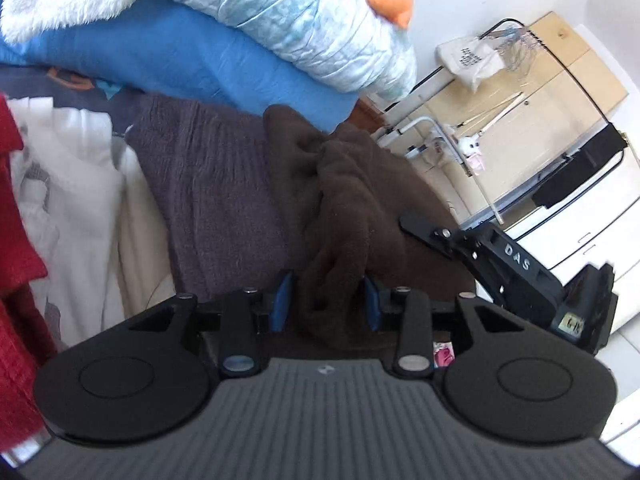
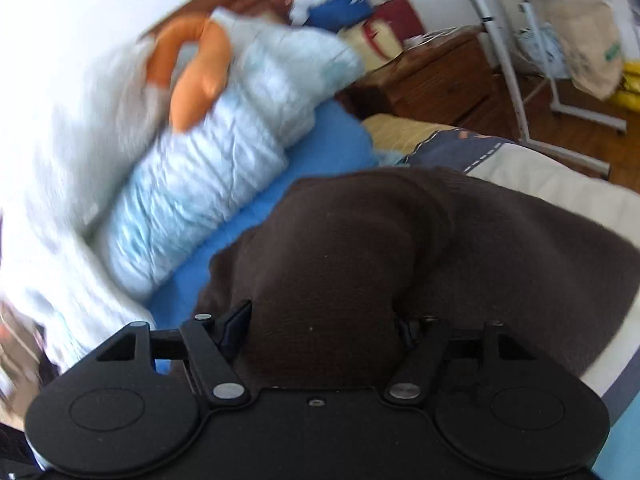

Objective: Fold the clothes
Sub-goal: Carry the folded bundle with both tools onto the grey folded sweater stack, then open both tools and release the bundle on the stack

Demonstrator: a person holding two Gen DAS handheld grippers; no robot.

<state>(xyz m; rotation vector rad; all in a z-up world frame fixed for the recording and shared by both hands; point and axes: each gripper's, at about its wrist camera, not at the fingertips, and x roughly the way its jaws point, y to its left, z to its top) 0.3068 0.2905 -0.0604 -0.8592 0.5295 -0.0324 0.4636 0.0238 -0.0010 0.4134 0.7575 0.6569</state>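
A dark brown fleece garment (image 1: 352,200) lies bunched on the bed, partly over a grey-purple knit (image 1: 212,184). My left gripper (image 1: 328,302) has its blue pads standing apart with a fold of the brown fleece loosely between them. It looks open, with a slight gap at the left pad. The black housing of the right gripper (image 1: 512,272) shows at the garment's right edge. In the right wrist view the brown garment (image 2: 360,248) bulges up between the widely spread fingers of my right gripper (image 2: 320,324), which is open around it.
White clothing (image 1: 72,200) and a red garment (image 1: 16,240) lie to the left. A blue blanket (image 1: 180,56), a pale quilted pillow (image 2: 208,168) and an orange plush toy (image 2: 200,76) are piled behind. A wooden bedside cabinet (image 2: 436,80) and a white stand (image 2: 508,60) are beside the bed.
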